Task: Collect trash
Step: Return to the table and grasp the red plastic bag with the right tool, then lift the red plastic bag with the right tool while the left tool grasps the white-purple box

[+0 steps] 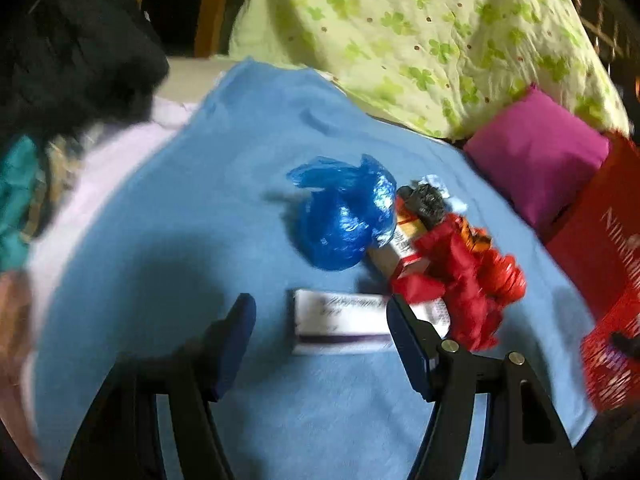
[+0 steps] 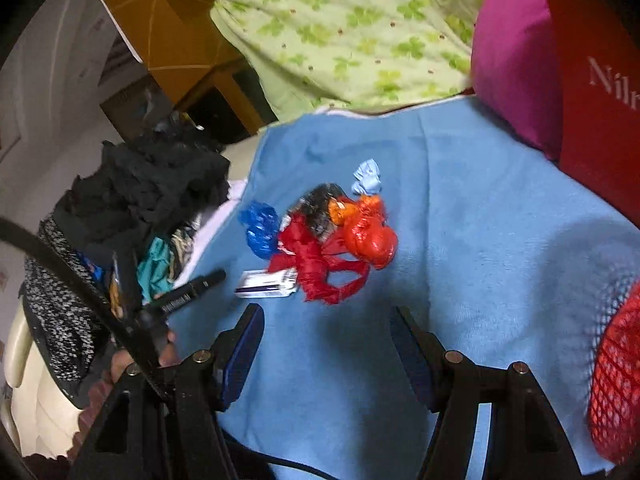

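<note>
Trash [image 1: 400, 240] lay heaped mid-way across a blue blanket [image 1: 200, 220]: a crumpled blue bag [image 1: 344, 216], a red wrapper [image 1: 468, 280] touching it, and a white box [image 1: 340, 322] nearest the left gripper [image 1: 320, 334]. That gripper's jaws stood apart, empty, just above the box. The right gripper [image 2: 326, 346] was likewise apart and empty. A red mesh basket [image 2: 616, 372] sat at the blanket's right edge; its contents could not be told.

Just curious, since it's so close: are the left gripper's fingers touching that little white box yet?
Apart. In the left wrist view the white box lies on the blue cloth beyond the left gripper, whose open fingers hold nothing.
</note>
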Tool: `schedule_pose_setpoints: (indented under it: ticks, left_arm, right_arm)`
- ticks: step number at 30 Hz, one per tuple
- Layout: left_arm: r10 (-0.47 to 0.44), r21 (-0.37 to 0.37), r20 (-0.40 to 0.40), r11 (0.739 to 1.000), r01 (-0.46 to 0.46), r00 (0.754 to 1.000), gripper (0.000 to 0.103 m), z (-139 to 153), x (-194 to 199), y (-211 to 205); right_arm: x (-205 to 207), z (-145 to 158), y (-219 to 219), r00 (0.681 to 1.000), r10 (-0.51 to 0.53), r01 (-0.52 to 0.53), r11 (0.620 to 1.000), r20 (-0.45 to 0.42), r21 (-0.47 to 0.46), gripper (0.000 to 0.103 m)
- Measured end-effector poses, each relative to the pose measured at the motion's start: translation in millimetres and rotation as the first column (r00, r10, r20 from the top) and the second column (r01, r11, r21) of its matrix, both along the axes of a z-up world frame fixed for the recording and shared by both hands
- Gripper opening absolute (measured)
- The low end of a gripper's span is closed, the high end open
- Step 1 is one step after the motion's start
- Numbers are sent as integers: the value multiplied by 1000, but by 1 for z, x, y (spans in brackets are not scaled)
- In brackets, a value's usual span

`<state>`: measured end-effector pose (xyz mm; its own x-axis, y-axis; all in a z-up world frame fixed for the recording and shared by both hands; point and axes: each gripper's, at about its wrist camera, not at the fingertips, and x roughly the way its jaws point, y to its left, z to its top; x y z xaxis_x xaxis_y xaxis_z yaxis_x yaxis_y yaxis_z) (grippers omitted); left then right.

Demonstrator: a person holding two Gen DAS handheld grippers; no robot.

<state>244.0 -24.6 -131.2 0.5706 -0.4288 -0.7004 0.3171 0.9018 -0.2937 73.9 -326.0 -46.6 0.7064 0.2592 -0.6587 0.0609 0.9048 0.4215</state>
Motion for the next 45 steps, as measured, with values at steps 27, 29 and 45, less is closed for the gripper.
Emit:
schedule_pose_setpoints:
  ticks: [27, 29, 45]
  left_arm:
    - [-230, -9, 22, 973, 230, 973, 69, 1, 6, -17]
    - [-216, -45, -29, 976, 214, 976, 69, -6, 20, -16]
    - [-421, -260, -213, 894, 364, 882, 69, -37, 26, -20]
  right_arm:
    - [116, -79, -22, 996, -35, 38, 999, -85, 28, 54]
    - [96, -74, -23, 996, -31, 34, 998, -81, 47, 54]
    - [-29, -67, -41, 992, -115, 122, 981, -57, 153, 54]
